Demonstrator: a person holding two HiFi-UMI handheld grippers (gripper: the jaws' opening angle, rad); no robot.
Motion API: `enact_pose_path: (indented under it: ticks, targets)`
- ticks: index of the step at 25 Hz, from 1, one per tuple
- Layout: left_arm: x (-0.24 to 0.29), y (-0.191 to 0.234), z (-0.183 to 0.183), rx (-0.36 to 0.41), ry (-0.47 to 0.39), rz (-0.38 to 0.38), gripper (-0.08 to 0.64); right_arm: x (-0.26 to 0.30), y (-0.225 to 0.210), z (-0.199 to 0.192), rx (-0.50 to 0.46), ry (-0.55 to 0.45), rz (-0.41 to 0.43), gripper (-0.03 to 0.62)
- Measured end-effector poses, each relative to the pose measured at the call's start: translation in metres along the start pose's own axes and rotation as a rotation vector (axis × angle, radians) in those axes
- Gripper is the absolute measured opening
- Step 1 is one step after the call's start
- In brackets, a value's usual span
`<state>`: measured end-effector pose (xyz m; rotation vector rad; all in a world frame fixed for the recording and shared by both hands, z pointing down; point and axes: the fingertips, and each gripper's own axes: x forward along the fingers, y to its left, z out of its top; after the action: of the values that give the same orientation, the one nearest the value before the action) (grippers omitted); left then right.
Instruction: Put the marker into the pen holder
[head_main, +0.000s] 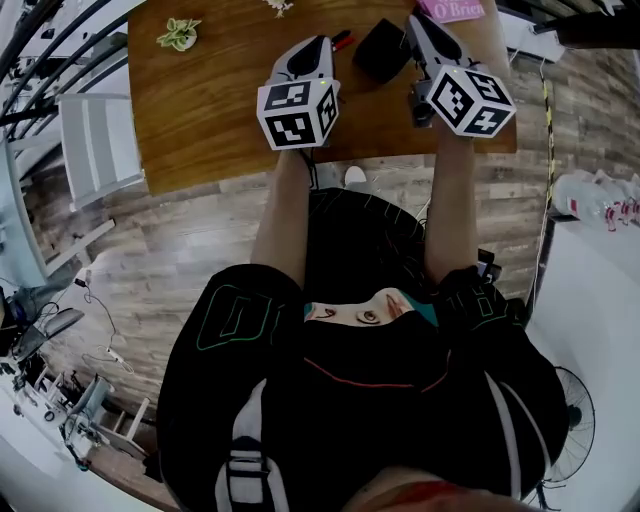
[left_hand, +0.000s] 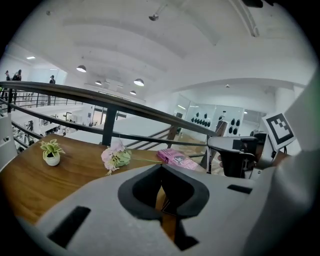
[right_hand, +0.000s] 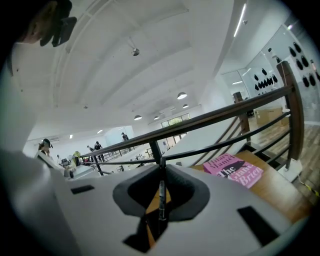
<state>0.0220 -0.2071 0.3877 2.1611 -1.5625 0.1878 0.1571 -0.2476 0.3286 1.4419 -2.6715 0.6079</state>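
Observation:
A marker with a red end (head_main: 342, 40) lies on the wooden table (head_main: 210, 110), just right of my left gripper's (head_main: 324, 43) tips. A black pen holder (head_main: 380, 50) stands between the two grippers. My right gripper (head_main: 414, 22) sits just right of the holder. In the left gripper view the jaws (left_hand: 161, 167) meet at the tips, with only table showing through the gap behind them. In the right gripper view the jaws (right_hand: 161, 169) also meet. A thin dark stick (right_hand: 161, 200) shows in the gap, and I cannot tell whether it is gripped.
A pink book (head_main: 455, 9) lies at the table's far right, also in both gripper views (right_hand: 234, 170) (left_hand: 176, 158). A small potted plant (head_main: 180, 33) and a pink flower (left_hand: 115, 157) sit at the far edge. A dark railing (left_hand: 107, 125) runs behind the table.

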Motion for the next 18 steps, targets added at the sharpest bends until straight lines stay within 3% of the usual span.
enact_pose_path:
  ticks: [10,18]
  targets:
    - [0.015,0.010,-0.024,-0.013,0.088,-0.032,0.009,0.009,-0.011,-0.033,0.027,0.063,-0.057,0.044]
    - [0.019,0.022,-0.045,-0.037,0.135,-0.038,0.009,0.015,-0.011,-0.060,-0.028,0.136,-0.094,0.046]
